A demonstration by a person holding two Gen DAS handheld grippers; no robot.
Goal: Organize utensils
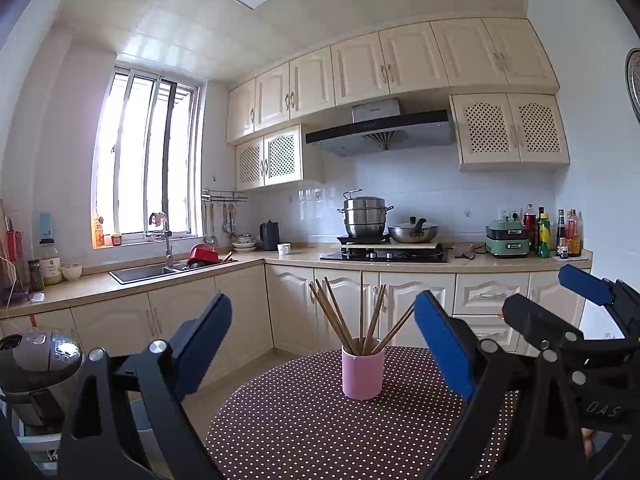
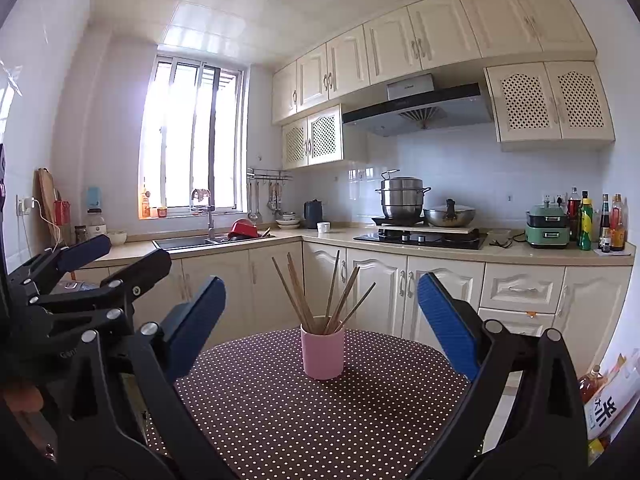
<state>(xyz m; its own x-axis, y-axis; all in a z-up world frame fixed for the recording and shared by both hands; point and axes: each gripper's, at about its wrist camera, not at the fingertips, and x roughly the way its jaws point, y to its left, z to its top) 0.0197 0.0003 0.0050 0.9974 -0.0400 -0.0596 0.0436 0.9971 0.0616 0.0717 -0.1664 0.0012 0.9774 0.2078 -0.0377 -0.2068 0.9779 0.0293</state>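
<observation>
A pink cup stands upright on the round table with the brown white-dotted cloth. Several wooden chopsticks stand in it, fanned out. The cup and chopsticks also show in the right wrist view, on the same table. My left gripper is open and empty, held short of the cup above the table's near side. My right gripper is open and empty, also short of the cup. Each gripper shows at the edge of the other's view, the right one and the left one.
A rice cooker stands low at the left of the table. Behind are cream cabinets, a sink, a hob with a steel pot and wok, a green appliance and bottles. Packages lie at the right.
</observation>
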